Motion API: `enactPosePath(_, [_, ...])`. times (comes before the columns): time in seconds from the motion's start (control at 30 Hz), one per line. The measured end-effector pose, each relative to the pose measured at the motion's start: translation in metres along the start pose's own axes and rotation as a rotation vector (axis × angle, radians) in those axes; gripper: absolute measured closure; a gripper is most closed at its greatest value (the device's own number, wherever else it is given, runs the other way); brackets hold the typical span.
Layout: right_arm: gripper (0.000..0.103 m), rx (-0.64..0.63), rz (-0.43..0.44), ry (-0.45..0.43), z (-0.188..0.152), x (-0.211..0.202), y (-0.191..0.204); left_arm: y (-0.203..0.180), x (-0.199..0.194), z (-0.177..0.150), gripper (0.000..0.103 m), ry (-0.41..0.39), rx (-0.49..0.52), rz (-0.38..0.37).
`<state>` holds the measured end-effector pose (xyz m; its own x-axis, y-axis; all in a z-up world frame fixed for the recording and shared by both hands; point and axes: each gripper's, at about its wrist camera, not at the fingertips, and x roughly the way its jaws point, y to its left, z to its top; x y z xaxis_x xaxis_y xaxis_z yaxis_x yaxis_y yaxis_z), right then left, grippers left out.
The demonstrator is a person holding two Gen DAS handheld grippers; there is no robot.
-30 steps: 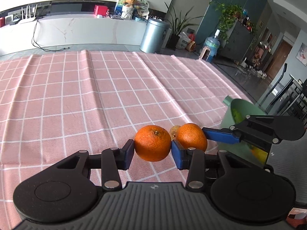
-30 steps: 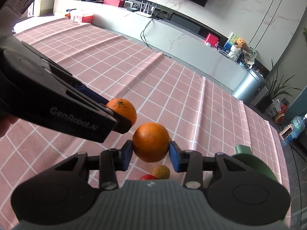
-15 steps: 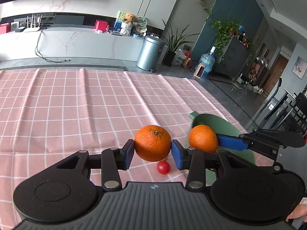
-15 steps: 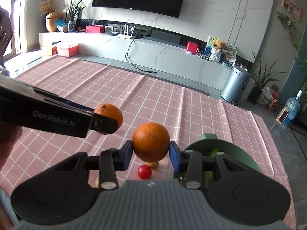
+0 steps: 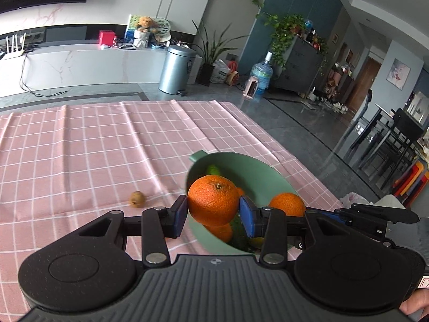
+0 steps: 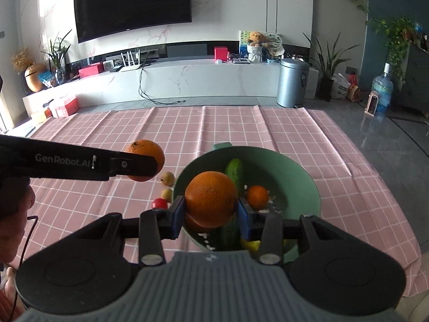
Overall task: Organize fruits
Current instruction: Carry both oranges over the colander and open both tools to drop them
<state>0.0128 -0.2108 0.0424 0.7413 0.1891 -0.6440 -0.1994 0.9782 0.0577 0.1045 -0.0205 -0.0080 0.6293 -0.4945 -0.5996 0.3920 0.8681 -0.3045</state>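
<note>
Oranges: two being carried, left gripper (image 5: 213, 209) clamping one orange (image 5: 213, 200), right gripper (image 6: 210, 210) clamping another orange (image 6: 210, 198).
Bowl (image 6: 303, 185): sitting at five o'clock on the cloth.
Right view only: cucumber (image 6: 234, 173), red fruit (image 6: 159, 203).

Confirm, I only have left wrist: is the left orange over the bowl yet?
Observer: Seemingly not. In the right wrist view the left orange sits left of the bowl, over the cloth.
Operator: Loose fruit I can't see?
Observer: A red tomato on the cloth by the bowl's left rim.
Operator: Right orange?
Observer: The right orange is clamped between its jaws on both sides, in front of the bowl's opening.
</note>
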Motion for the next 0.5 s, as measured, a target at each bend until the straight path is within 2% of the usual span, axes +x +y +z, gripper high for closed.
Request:
enactPosePath(0.27, [0.065, 0.146, 0.010, 0.023, -0.014, -0.001, -0.054, -0.020, 0.031, -0.001, 0.056, 0.055, 0.034, -0.005])
enactPosePath(0.5, [0.065, 0.264, 0.040, 0.043, -0.016, 0.015, -0.087, -0.020, 0.054, -0.003, 0.056, 0.107, 0.029, 0.012])
